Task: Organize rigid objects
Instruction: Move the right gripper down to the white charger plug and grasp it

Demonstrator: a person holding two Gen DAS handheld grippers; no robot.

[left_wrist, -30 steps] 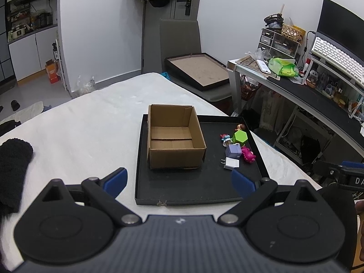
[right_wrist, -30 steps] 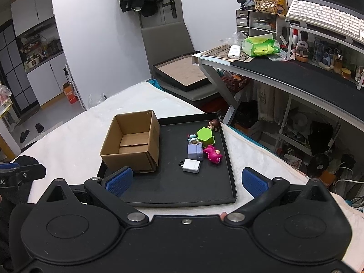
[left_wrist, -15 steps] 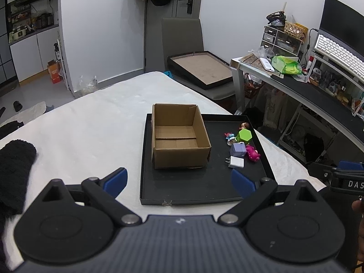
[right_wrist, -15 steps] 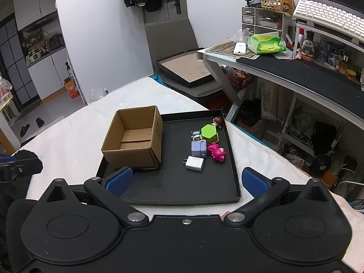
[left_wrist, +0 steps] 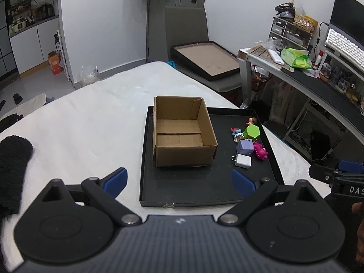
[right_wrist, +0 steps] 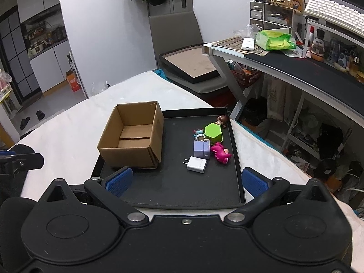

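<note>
An open, empty cardboard box (left_wrist: 182, 132) (right_wrist: 134, 134) stands on the left part of a black tray (left_wrist: 204, 188) (right_wrist: 177, 188) on a white bed. To its right on the tray lie a white charger (left_wrist: 243, 160) (right_wrist: 197, 164), a purple block (left_wrist: 245, 147) (right_wrist: 201, 149), a green hexagonal box (left_wrist: 252, 132) (right_wrist: 213, 132), a pink toy (left_wrist: 260, 151) (right_wrist: 221, 154) and small figurines (right_wrist: 198, 133). My left gripper (left_wrist: 179, 179) is open and empty in front of the tray. My right gripper (right_wrist: 185, 179) is open and empty over the tray's near edge.
The white bed (left_wrist: 86, 122) carries the tray. A black fuzzy cloth (left_wrist: 11, 166) lies at the left. A desk (right_wrist: 295, 68) with clutter stands to the right, a grey chair (right_wrist: 179, 34) with a framed board (right_wrist: 193, 63) behind the bed.
Both grippers have moved a little forward toward the tray, and the box and objects look larger. Both stay open and empty.
</note>
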